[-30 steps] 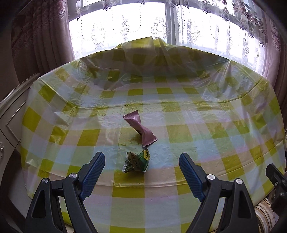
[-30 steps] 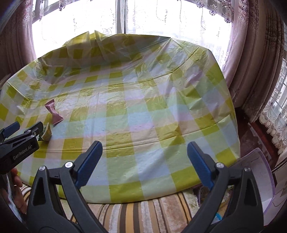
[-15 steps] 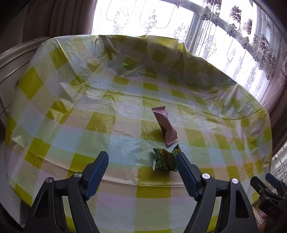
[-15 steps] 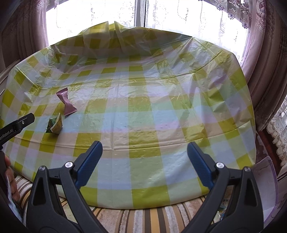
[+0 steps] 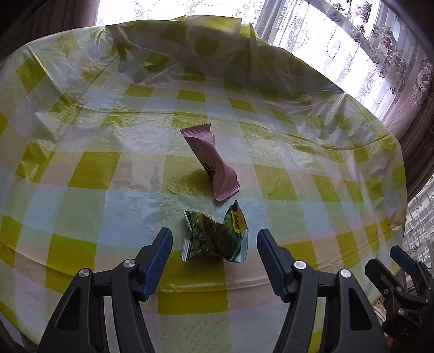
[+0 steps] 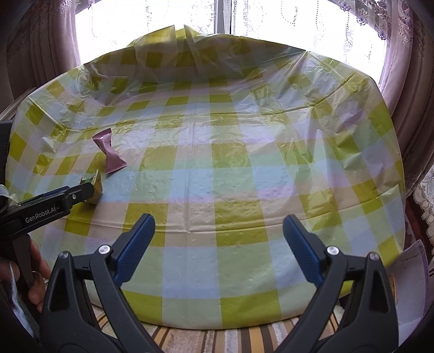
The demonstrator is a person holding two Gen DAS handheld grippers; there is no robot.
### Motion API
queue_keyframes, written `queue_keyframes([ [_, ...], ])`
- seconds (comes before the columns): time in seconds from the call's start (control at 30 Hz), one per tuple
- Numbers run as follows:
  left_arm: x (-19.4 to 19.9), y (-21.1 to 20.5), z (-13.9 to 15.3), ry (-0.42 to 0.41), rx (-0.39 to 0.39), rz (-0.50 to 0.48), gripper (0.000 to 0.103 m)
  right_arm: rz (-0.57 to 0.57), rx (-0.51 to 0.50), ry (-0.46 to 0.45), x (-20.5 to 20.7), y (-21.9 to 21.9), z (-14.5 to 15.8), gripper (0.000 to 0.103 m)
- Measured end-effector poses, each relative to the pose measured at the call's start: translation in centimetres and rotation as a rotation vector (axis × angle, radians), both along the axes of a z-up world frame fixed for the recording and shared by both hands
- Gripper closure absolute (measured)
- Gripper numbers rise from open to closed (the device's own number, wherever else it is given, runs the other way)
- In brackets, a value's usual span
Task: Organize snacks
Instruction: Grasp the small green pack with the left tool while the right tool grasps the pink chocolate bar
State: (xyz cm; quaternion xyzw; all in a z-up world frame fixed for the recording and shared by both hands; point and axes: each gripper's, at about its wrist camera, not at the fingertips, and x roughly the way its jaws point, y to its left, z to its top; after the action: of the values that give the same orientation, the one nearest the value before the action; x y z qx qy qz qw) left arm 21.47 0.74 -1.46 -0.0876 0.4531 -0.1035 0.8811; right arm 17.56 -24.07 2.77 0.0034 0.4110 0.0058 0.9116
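While our left gripper point(image 5: 214, 244) closes, jaws apart, around the light, crinkly green snack packet point(image 5: 215, 236), we judge its puffed middle best; right gripper point(image 6: 218, 244) gapes empty.

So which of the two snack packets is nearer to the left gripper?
The crumpled green packet, lying just ahead of the open left gripper. The pink packet lies farther back on the table.

Both wrist cameras look steeply down across the counter point(image 5: 81, 173) toward the far window point(image 6: 298, 24). The left sits close above the green snack packet point(image 5: 214, 239), which both views share.
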Motion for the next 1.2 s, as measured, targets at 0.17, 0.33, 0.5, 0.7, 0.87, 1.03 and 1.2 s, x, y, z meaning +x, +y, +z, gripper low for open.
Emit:
queue_keyframes([
  [0.17, 1.0, 0.0, -0.9, 0.020, 0.017, 0.012, 0.060, 0.004, 0.005, 0.010, 0.7, 0.3, -0.3, 0.007],
  [0.33, 0.8, 1.0, -0.6, -0.005, 0.046, 0.057, 0.063, 0.026, 0.008, 0.013, 1.7, 1.5, -0.7, 0.007],
  [0.5, 0.7, 2.7, -0.5, -0.021, 0.137, 0.186, 0.063, 0.070, 0.013, -0.001, 3.3, 3.7, -0.8, 0.007],
  [0.7, 0.6, 5.0, -0.6, -0.023, 0.223, 0.318, 0.063, 0.146, -0.006, -0.054, 6.4, 8.1, -1.2, 0.007],
  [0.87, 0.3, 6.7, -0.6, -0.019, 0.245, 0.394, 0.063, 0.209, -0.032, -0.081, 8.8, 11.3, -1.8, 0.008],
  [1.03, 0.1, 7.8, -0.5, -0.016, 0.250, 0.444, 0.063, 0.245, -0.060, -0.077, 10.6, 13.4, -2.6, 0.012],
  [1.2, -0.1, 8.3, -0.5, -0.018, 0.235, 0.453, 0.063, 0.260, -0.072, -0.040, 12.7, 14.9, -3.7, 0.020],
])
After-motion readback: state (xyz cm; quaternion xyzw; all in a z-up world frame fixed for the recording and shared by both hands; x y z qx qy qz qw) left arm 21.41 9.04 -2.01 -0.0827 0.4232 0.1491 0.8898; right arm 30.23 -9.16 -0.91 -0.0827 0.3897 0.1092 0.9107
